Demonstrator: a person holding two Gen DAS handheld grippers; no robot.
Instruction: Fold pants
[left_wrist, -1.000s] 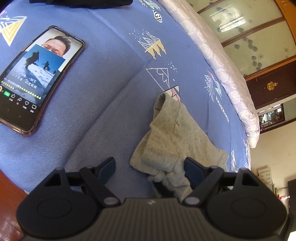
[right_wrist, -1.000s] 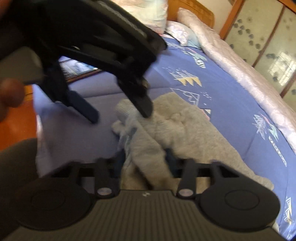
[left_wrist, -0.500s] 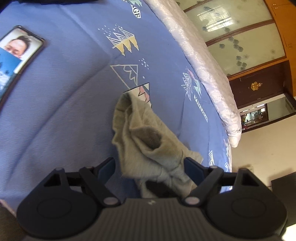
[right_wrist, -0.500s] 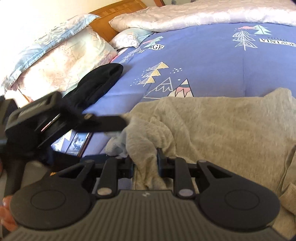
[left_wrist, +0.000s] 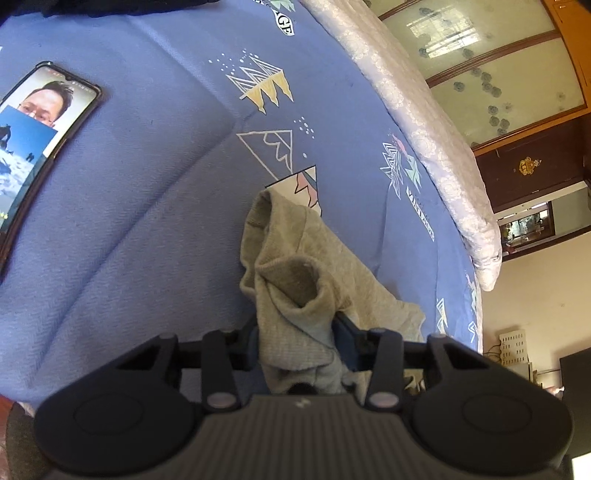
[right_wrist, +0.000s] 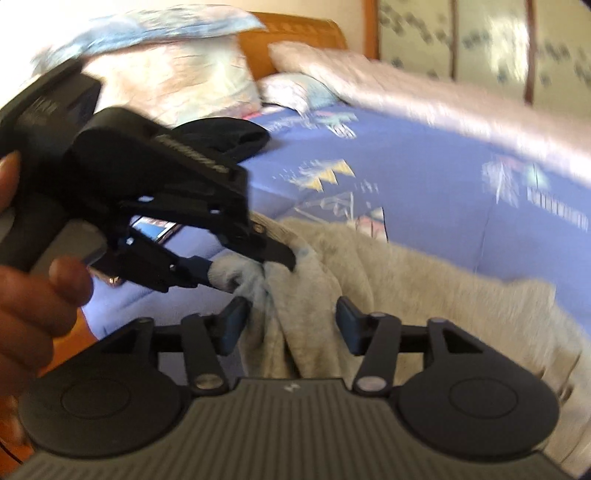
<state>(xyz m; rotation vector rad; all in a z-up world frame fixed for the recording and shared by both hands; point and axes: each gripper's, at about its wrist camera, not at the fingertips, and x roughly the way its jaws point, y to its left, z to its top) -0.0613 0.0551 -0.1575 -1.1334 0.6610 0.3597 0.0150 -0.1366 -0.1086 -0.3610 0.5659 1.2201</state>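
Phone (left_wrist: 33, 147): we see it lit, lying on the bedspread (left_wrist: 155, 206) toward the left edge of the bed, well apart from the cloth.
Step in hand: we judge this a handover of the grip, early in the fold, with nothing laid flat yet.
Left gripper (left_wrist: 297, 334): its jaws have just been closing, and we see them narrow now, both pads pressed into a gathered bunch of the grey pants (left_wrist: 295, 280). In the right wrist view the same tool (right_wrist: 255, 264) pinches that bunch at the near left end of the cloth, with the person's hand (right_wrist: 33, 295) on its handle.
Pants: we find them crumpled in a heap on the bedspread near the bed's near edge, one end raised in the left grip, the rest trailing right toward the pale quilt (left_wrist: 417, 122) along the far edge.
Right gripper (right_wrist: 290, 321): its jaws have just been opening; we see them standing fairly wide, cloth hanging between the pads, neither pad plainly pressing on it.
Next move: we think the right tool needs a fresh hold further along the waistband or leg, so the two can pull the pants taut and spread them flat.
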